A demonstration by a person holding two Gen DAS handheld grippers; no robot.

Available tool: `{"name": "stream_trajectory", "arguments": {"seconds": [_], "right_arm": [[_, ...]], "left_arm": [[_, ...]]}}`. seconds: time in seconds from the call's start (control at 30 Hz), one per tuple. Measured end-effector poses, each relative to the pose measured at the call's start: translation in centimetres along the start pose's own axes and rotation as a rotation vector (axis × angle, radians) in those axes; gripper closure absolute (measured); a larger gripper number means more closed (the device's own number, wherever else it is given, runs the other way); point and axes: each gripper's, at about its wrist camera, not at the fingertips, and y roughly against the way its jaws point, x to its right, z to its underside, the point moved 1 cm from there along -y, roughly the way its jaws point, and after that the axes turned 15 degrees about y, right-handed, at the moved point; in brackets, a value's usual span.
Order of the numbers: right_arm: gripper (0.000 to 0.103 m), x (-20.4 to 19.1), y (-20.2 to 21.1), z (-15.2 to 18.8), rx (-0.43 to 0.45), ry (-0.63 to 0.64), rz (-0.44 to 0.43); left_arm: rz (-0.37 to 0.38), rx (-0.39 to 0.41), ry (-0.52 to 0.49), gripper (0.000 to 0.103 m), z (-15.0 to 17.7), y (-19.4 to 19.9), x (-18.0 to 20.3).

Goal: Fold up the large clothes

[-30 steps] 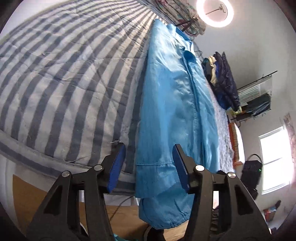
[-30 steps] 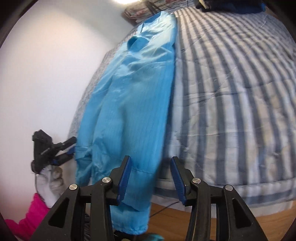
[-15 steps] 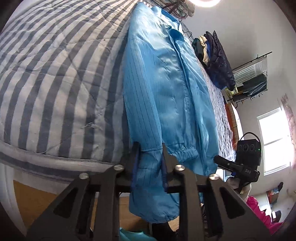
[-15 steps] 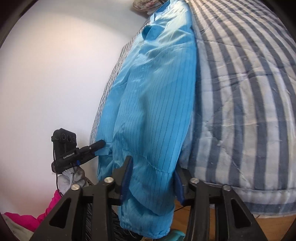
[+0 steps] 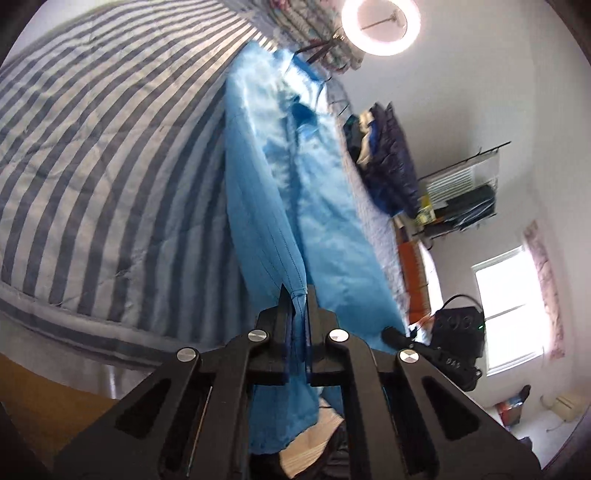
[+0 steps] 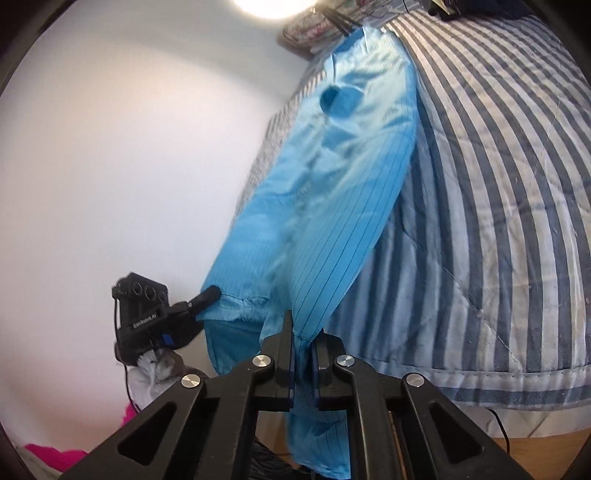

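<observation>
Nearest the left wrist camera, the left gripper is clamped on the lower hem of a shiny light-blue pinstriped jacket, its 2 black fingers pressed flat against the fabric. In the right wrist view, the right gripper is likewise closed on the hem of the jacket, a loose flap hanging below it. The jacket's lower end is lifted off the bed's edge between both grippers; the rest stretches away along the blue-and-white striped quilt toward its collar at the far end. Beyond, a pile of dark clothes lies on the bed, and a round ring light glows by the white wall. A bright window sits off to the right.
</observation>
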Motion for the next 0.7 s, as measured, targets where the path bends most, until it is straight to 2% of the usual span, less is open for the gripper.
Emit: {"name": "stream_trajectory", "arguments": {"seconds": [0.07, 0.3, 0.43, 0.7], "right_arm": [[0.100, -0.2, 0.2, -0.5, 0.026, -0.012, -0.019], [0.101, -0.1, 1.2, -4.4, 0.088, -0.016, -0.048], [0.101, 0.5, 1.1, -7.7, 0.122, -0.016, -0.047], [0.101, 4.2, -0.6, -15.5, 0.168, -0.019, 0.017]], "left_arm": [[0.030, 0.015, 0.006, 0.101, -0.4, 0.3, 1.2], [0.063, 0.041, -0.021, 0.101, -3.2, -0.1, 4.6], [0.077, 0.055, -0.013, 0.101, -6.2, -1.1, 5.7], [0.062, 0.101, 0.003, 0.101, -13.1, -5.0, 7.3]]}}
